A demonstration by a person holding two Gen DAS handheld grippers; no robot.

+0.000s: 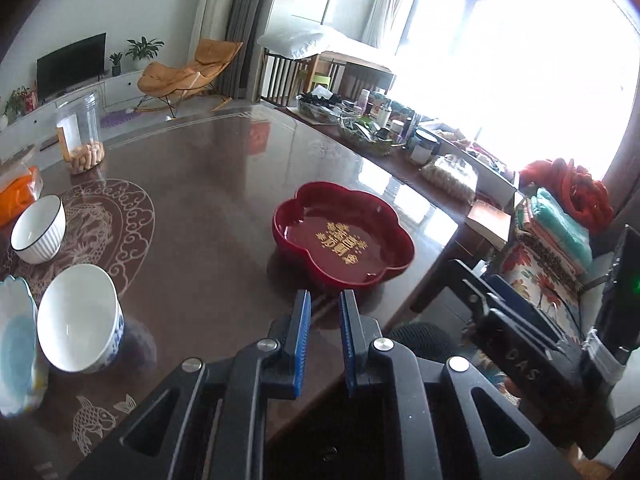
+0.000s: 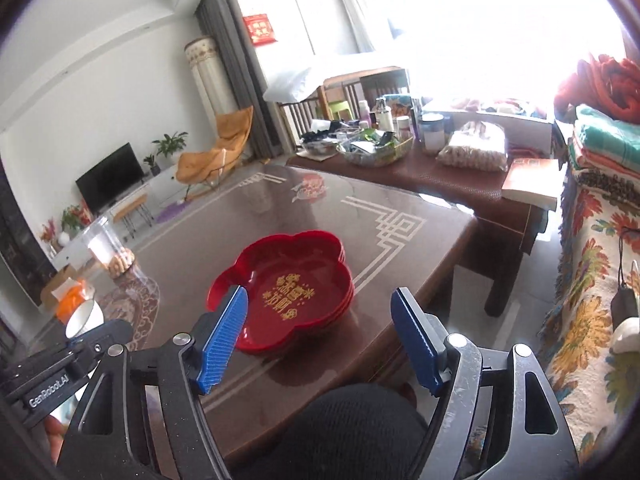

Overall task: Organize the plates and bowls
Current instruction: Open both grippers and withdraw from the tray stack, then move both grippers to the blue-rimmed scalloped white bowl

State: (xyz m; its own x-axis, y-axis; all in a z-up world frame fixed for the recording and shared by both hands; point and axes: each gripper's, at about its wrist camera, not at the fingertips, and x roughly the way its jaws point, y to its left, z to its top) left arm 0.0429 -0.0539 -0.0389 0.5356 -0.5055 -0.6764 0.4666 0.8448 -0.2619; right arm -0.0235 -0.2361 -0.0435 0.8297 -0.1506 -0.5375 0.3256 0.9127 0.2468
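red flower-shaped plates (image 2: 288,292), gold lettering inside, are sitting stacked on the glossy brown table (image 1: 208,184) near its corner; in the right wrist view we are seeing several rims layered. taking that red stack as our landmark: the left gripper (image 1: 325,300) is hovering just on the near side of it, apart from it, blue pads nearly clenched together with a thin gap and nothing between them. the right gripper (image 2: 320,332) is also on the near side, jaws released wide, its left pad overlapping the stack's near-left rim in the picture, and we cannot tell if it is touching. nothing is sitting between its pads. well to the left of the stack a white ribbed bowl (image 1: 38,229) is standing upright, a blue-and-white bowl (image 1: 80,324) is tilting nearer us, and a pale blue-centred dish (image 1: 16,344) is right beside that bowl at the frame edge. a clear jar (image 1: 80,136) with snacks is standing far left behind the stack.
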